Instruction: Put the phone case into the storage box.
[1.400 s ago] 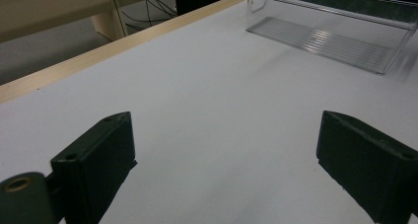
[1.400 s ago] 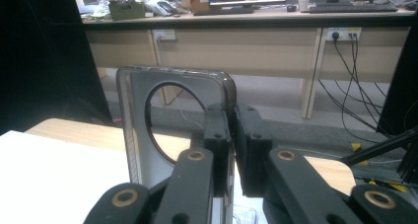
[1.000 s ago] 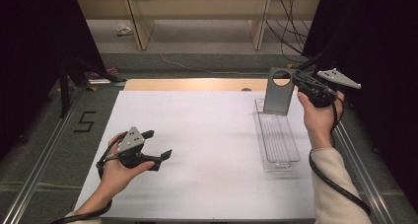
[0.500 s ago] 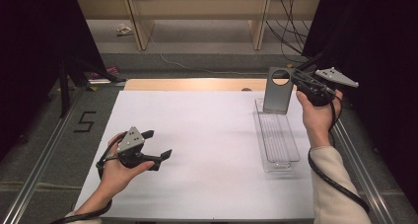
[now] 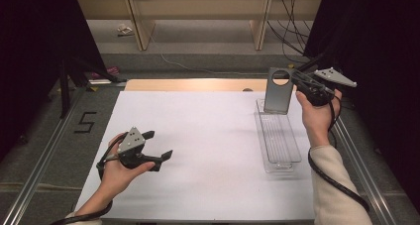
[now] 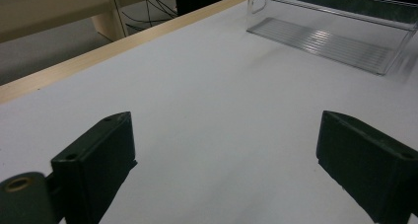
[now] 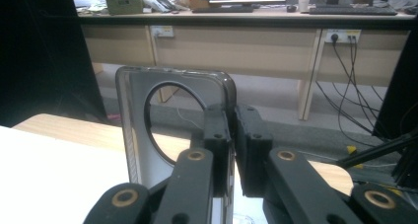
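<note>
A grey translucent panel with a round hole (image 5: 276, 100) stands upright over the far end of a clear plastic bin (image 5: 280, 136) at the table's right. My right gripper (image 5: 293, 77) is shut on the panel's right edge, held up by a hand. In the right gripper view the jaws (image 7: 232, 130) pinch the panel (image 7: 134, 135) beside its hole. My left gripper (image 5: 159, 144) rests low over the white table top at the front left. It is open with nothing between its fingers (image 6: 229, 150). The clear bin (image 6: 325, 31) lies far ahead of it.
The white sheet (image 5: 208, 136) covers the table, with a wooden strip (image 5: 188, 84) along its far edge. Metal rails (image 5: 44, 155) run along both sides. Desk legs (image 5: 141, 24) and cables (image 5: 292, 22) stand beyond the table, and a "5" mark (image 5: 85, 122) is on the left floor.
</note>
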Tool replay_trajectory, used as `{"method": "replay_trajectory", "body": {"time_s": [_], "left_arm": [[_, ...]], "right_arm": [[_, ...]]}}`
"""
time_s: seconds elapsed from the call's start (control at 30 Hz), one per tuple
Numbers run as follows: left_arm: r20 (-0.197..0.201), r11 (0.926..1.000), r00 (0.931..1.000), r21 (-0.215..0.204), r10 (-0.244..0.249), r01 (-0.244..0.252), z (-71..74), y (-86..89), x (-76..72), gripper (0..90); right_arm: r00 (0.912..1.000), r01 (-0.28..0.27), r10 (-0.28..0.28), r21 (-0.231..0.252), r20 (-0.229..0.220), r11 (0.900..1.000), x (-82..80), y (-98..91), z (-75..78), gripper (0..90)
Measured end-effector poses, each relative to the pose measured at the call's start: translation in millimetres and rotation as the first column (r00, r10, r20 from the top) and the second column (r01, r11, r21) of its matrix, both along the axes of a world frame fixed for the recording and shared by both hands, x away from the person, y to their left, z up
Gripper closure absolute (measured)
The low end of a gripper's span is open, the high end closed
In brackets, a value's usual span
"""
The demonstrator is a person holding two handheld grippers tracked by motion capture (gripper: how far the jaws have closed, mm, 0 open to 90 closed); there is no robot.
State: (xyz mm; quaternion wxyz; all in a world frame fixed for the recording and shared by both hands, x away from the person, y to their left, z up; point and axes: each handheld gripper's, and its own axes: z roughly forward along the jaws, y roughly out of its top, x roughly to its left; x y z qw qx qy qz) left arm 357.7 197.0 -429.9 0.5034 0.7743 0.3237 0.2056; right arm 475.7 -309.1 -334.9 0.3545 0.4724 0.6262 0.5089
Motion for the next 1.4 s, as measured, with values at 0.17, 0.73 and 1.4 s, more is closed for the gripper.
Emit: {"method": "replay_trajectory", "body": {"time_s": [0.17,0.73,1.4], "left_arm": [[0.000,1.0000,1.0000,0.000,0.000,0.000,0.2,-0.1,-0.1,7.4],[0.000,1.0000,1.0000,0.003,-0.005,0.005,0.3,-1.2,-0.5,7.6],[-0.002,1.0000,1.0000,0.001,-0.006,0.006,0.0,-1.8,-0.4,7.7]], "right_arm": [[1.0000,-0.002,0.001,-0.007,-0.005,1.0000,2.0,0.6,-1.8,85.0],[0.9999,0.000,0.000,-0.021,-0.011,0.9998,6.9,4.8,-6.5,85.0],[0.9998,0.004,-0.005,-0.031,-0.017,0.9995,13.7,6.9,-8.7,85.0]]}}
